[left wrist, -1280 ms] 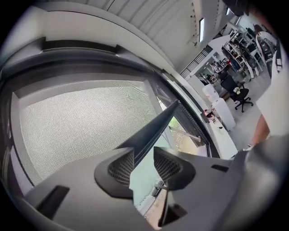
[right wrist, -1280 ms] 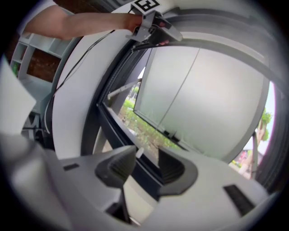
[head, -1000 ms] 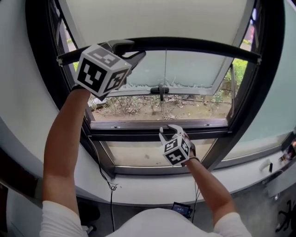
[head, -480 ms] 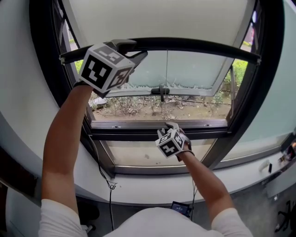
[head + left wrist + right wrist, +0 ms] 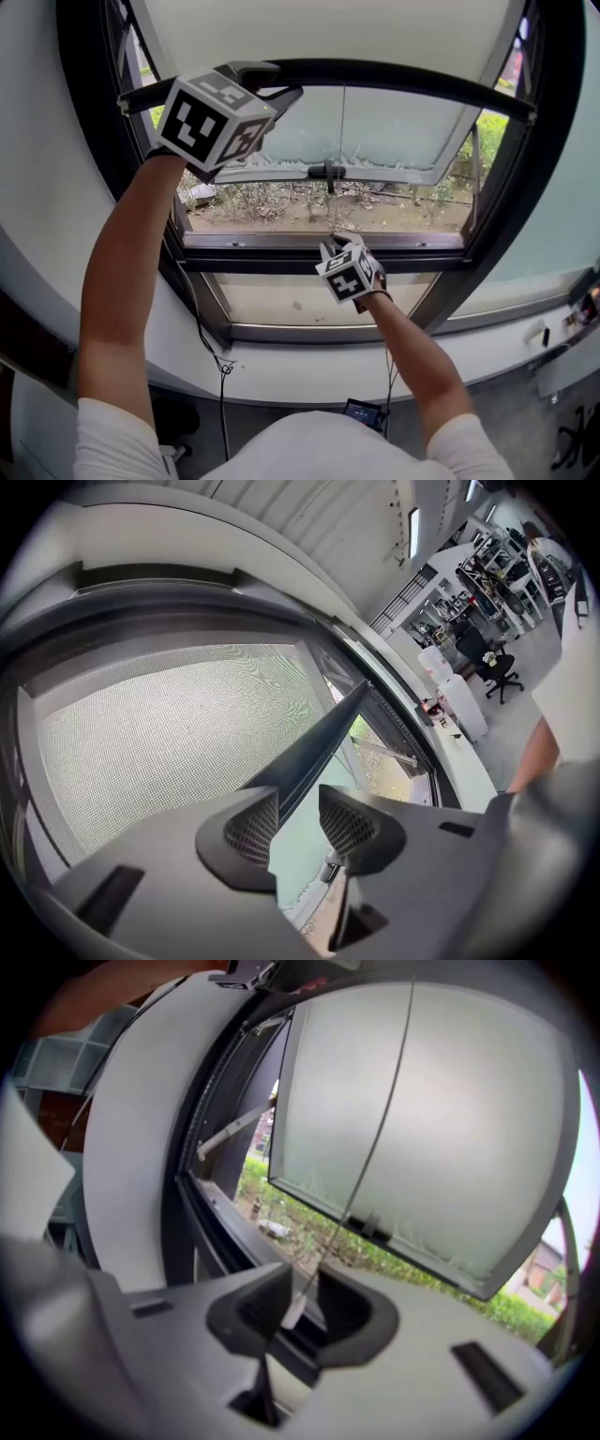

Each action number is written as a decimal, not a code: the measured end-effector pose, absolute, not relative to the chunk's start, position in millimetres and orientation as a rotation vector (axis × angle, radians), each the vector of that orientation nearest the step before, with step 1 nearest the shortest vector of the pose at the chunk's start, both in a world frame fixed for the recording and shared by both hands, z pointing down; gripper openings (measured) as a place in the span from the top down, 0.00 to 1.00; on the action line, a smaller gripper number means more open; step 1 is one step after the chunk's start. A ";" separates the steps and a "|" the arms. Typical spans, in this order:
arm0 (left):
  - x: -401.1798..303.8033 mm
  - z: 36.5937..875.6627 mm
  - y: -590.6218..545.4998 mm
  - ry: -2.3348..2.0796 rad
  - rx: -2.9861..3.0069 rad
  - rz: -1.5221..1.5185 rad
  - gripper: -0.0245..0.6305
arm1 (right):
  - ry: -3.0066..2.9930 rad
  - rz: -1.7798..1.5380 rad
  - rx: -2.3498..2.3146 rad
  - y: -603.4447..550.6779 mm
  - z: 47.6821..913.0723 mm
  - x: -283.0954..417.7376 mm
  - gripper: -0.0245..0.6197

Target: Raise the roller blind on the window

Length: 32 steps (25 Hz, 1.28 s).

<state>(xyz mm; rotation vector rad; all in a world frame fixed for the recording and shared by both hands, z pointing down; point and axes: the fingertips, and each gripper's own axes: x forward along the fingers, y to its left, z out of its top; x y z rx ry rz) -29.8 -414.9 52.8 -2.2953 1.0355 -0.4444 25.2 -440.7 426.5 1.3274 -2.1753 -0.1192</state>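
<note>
The pale roller blind [image 5: 319,28] covers the top of the window and ends in a dark bottom bar [image 5: 403,77]. My left gripper [image 5: 267,80] is shut on that bar near its left end; in the left gripper view the bar [image 5: 323,738] runs in between the jaws of my left gripper [image 5: 298,822], beside the mesh fabric [image 5: 159,724]. A thin pull cord [image 5: 339,159] hangs from the bar's middle. My right gripper [image 5: 339,244] is at the cord's lower end. Its jaws have just been closing: the small white pull [image 5: 292,1313] sits between the jaws of my right gripper [image 5: 302,1307] with a gap still showing.
Behind the cord an outward-tilted frosted sash [image 5: 394,141] with a dark handle [image 5: 326,172] hangs open over a garden. A dark window frame [image 5: 309,262] crosses just beyond my right gripper. Below are the white sill [image 5: 281,375] and a dangling cable [image 5: 222,394].
My right gripper has moved up and slightly left to the cord's end, and its jaws have narrowed around the white pull. My left gripper keeps its hold on the bar.
</note>
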 end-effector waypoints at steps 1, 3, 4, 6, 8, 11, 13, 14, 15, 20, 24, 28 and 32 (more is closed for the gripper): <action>-30.1 52.6 -414.9 1.036 -2.294 -0.444 0.74 | -2.175 -0.125 1.333 -441.0 424.9 25.6 0.84; -30.3 53.0 -414.7 1.038 -2.291 -0.444 0.74 | -2.171 -0.133 1.330 -440.6 425.2 25.9 0.89; -30.2 53.4 -414.7 1.038 -2.291 -0.444 0.74 | -2.167 -0.141 1.326 -440.0 426.4 25.8 0.90; -29.8 54.0 -414.9 1.036 -2.290 -0.439 0.74 | -2.154 -0.176 1.321 -438.3 427.1 25.7 0.91; -30.0 50.9 -414.8 1.039 -2.283 -0.406 0.74 | -2.136 -0.230 1.323 -436.9 424.4 26.3 0.92; -31.7 39.3 -412.4 1.059 -2.286 -0.307 0.74 | -2.117 -0.285 1.317 -433.5 416.5 27.2 0.93; -32.5 35.2 -411.7 1.073 -2.291 -0.280 0.74 | -2.109 -0.291 1.300 -429.7 413.9 26.8 0.93; -32.6 34.8 -411.9 1.075 -2.288 -0.282 0.74 | -2.102 -0.298 1.295 -428.2 413.6 26.7 0.93; -32.3 35.0 -412.1 1.074 -2.284 -0.287 0.74 | -2.094 -0.309 1.293 -426.8 413.4 26.9 0.93; -32.0 32.2 -410.7 1.073 -2.261 -0.276 0.74 | -2.104 -0.319 1.292 -419.9 409.9 26.9 0.93; -34.3 21.2 -400.5 1.077 -2.252 -0.183 0.74 | -2.123 -0.324 1.305 -414.7 397.2 27.7 0.93; -37.2 18.8 -383.4 1.069 -2.287 -0.066 0.74 | -2.133 -0.358 1.317 -408.9 381.4 26.6 0.93; -41.2 31.5 -374.0 1.062 -2.343 -0.008 0.74 | -2.137 -0.384 1.321 -405.3 371.9 24.6 0.93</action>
